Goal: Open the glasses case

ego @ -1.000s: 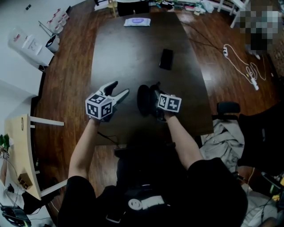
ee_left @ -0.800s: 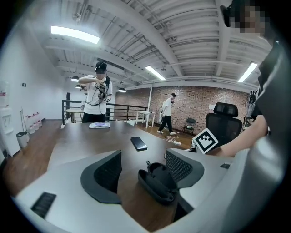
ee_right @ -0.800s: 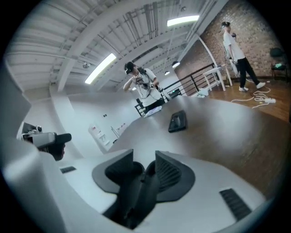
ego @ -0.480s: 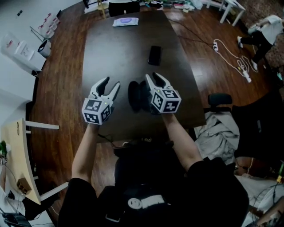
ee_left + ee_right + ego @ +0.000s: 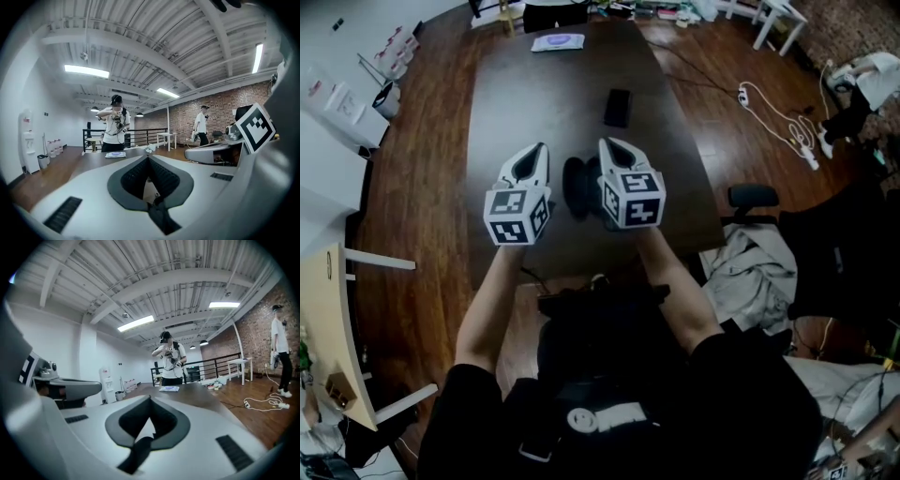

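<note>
Left gripper (image 5: 539, 150) and right gripper (image 5: 607, 143) jaws just shut, empty; glasses case (image 5: 578, 187) on table (image 5: 544, 103) below, between them, apparently open already, needing no hold.

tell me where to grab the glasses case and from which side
Probably across its short width at mid-length, from above. The glasses case lies on the table, a dark oval with its long axis running away from the person; its right part is hidden behind the right gripper. The left gripper is beside it; both have just closed, empty, so open first.
</note>
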Demonstrator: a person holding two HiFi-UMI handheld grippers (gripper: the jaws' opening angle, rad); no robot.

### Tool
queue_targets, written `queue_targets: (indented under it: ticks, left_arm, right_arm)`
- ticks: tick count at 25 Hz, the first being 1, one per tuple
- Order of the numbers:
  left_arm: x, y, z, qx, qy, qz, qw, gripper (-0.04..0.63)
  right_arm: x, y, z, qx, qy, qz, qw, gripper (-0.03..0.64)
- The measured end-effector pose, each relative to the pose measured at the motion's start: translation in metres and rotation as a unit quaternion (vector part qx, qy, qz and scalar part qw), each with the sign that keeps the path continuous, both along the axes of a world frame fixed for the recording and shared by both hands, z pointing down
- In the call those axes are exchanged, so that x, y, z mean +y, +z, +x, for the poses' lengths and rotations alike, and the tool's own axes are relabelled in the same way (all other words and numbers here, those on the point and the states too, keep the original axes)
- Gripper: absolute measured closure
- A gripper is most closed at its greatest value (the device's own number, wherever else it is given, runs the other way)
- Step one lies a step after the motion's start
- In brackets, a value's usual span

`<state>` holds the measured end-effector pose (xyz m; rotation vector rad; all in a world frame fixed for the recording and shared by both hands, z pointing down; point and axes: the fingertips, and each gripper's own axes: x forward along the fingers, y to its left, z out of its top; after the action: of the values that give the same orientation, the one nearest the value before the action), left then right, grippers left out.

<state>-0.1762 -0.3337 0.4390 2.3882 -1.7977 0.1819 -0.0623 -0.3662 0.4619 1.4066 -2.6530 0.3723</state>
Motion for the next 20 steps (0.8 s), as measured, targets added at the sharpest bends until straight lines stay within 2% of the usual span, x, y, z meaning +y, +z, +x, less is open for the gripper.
queue_targets:
  ticks: [10, 20]
  left_arm:
    - [0.059, -0.017, -0.005, 0.009, 0.002, 0.008, 0.9999, 0.600]
    - [0.180, 0.000, -0.017, 0.011, -0.008, -0.020, 0.9997, 0.600]
  right_arm:
    - [0.067, -0.014, -0.013, 0.016, -0.003, 0.015, 1.000, 0.614]
    - [0.190, -0.007, -0.029, 0.029, -0.014, 0.012, 0.999, 0.614]
